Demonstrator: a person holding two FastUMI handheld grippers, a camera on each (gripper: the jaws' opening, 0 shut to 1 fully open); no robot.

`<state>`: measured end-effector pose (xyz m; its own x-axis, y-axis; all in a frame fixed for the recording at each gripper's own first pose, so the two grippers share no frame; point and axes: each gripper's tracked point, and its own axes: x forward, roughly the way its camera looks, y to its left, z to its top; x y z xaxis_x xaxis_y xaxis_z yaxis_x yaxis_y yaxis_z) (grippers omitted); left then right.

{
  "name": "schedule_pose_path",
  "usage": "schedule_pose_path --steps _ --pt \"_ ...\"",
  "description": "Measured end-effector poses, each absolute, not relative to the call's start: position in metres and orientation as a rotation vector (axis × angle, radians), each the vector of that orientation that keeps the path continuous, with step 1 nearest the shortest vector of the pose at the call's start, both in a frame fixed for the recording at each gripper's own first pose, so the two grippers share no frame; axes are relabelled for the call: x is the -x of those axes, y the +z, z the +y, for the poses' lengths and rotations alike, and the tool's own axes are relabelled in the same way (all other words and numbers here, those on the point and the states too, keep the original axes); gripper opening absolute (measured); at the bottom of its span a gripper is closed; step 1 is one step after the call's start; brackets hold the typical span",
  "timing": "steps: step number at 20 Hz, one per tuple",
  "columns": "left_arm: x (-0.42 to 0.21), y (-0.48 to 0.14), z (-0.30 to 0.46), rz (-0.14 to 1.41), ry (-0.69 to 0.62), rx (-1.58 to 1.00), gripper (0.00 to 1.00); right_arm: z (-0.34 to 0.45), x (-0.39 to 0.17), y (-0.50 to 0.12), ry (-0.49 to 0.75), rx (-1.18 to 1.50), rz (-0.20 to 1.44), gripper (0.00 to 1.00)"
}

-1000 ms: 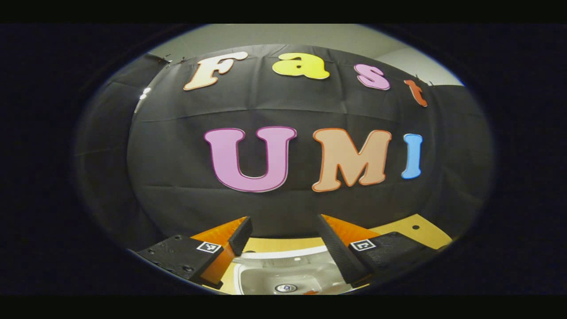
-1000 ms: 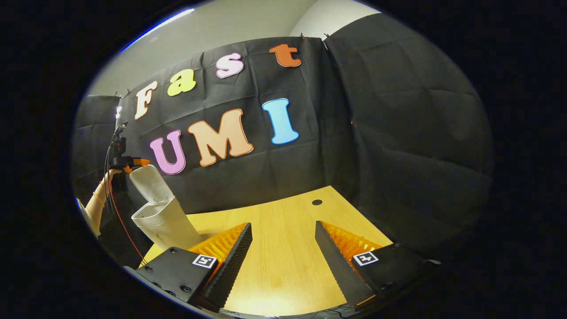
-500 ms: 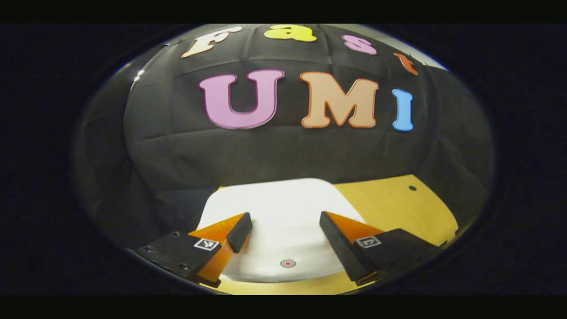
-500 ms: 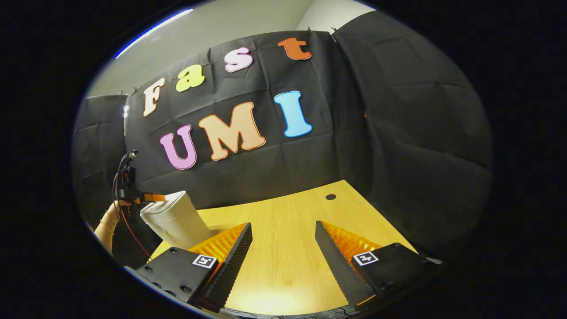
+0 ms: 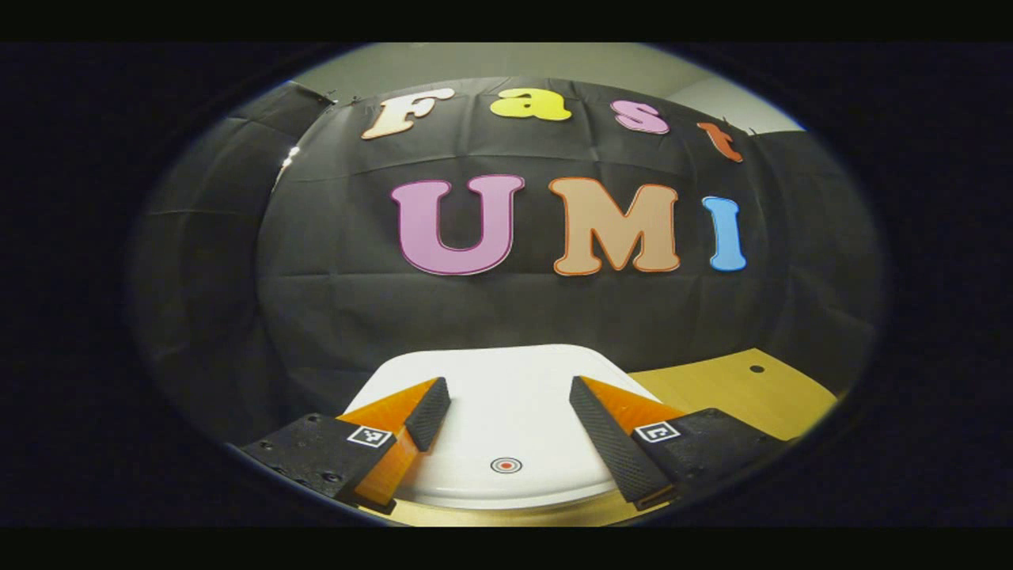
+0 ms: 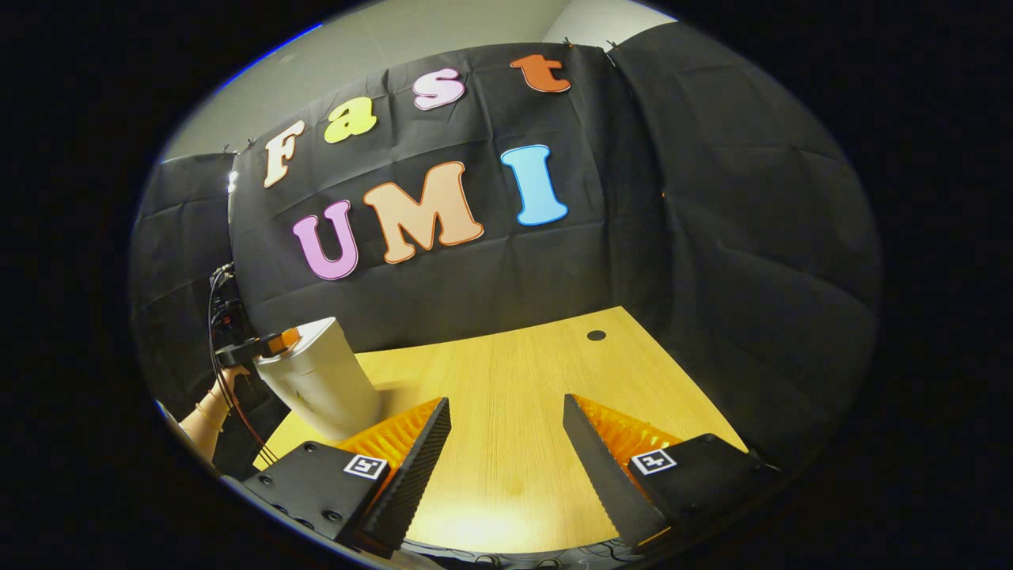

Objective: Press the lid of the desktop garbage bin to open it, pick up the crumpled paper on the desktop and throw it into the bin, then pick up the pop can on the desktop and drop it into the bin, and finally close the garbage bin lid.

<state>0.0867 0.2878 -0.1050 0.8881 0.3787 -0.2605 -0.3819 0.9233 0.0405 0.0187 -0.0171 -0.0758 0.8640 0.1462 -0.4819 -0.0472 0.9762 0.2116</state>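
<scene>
The white garbage bin (image 6: 320,384) stands at the left of the wooden desk (image 6: 514,396) with its lid down. In the left gripper view the flat white lid (image 5: 506,419) lies right under my left gripper (image 5: 506,400), which is open, its fingers spread over the lid; a small round mark (image 5: 506,465) sits near the lid's front edge. Seen from the right gripper view, that left gripper (image 6: 265,346) rests at the bin's top, held by a hand (image 6: 207,412). My right gripper (image 6: 506,412) hovers open above bare desk, nothing between its fingers.
A small dark hole (image 6: 596,335) marks the desk's far right part. Black cloth walls close the booth behind and to the right. A cable (image 6: 225,380) hangs from the left gripper down past the hand.
The bin's lid stood up open a second ago; it has come down and is now flat. The left gripper dropped with it onto the bin's top. The right gripper barely moved.
</scene>
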Motion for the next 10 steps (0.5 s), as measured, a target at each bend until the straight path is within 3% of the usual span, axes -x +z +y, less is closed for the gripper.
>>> schedule_pose_path --steps 2,4,5,7,10 --pt "-0.091 -0.094 0.290 0.182 0.412 -0.035 0.96 -0.018 -0.016 -0.083 0.096 -0.196 0.533 0.96" --pt "-0.088 -0.106 0.291 0.207 0.430 -0.009 1.00 -0.020 -0.012 -0.091 0.090 -0.191 0.550 0.96" --pt "-0.088 -0.103 0.290 0.196 0.432 0.004 0.95 -0.020 -0.010 -0.094 0.088 -0.192 0.553 0.96" --pt "-0.089 -0.100 0.290 0.186 0.434 0.002 1.00 -0.019 -0.009 -0.095 0.093 -0.205 0.547 0.96" --pt "-0.087 -0.106 0.290 0.225 0.430 -0.009 0.95 -0.018 -0.009 -0.097 0.100 -0.224 0.534 0.96"
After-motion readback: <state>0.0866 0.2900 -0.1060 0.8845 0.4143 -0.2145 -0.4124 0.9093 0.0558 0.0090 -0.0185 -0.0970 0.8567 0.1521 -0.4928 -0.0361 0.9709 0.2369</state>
